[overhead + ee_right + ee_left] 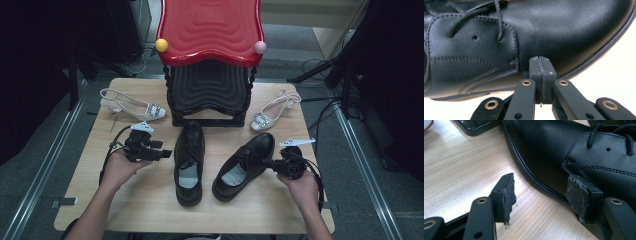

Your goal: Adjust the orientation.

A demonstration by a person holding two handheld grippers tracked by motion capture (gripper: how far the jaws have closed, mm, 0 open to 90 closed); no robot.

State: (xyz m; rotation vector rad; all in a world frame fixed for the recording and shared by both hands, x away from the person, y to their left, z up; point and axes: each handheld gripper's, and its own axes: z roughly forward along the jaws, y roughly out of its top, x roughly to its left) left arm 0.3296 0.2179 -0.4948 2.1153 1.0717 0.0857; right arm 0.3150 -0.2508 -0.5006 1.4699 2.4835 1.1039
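Observation:
Two black lace-up leather shoes lie on the wooden table (145,200). The left shoe (190,150) points away from me and the right shoe (250,155) lies at an angle. My left gripper (167,153) is beside the left shoe's outer side. In the left gripper view its jaws (541,178) stand open with bare table between them, and the right pad (576,195) is against that shoe (554,150). My right gripper (265,162) is shut with nothing in it. Its joined tips (540,62) are right at the side of the right shoe (564,32), near the sole.
A stool with a red wavy top (210,30) and a black lower tier (210,90) stands at the table's back. One white slingback heel (132,106) lies at the back left, another (272,112) at the back right. Cables trail over the floor at the right.

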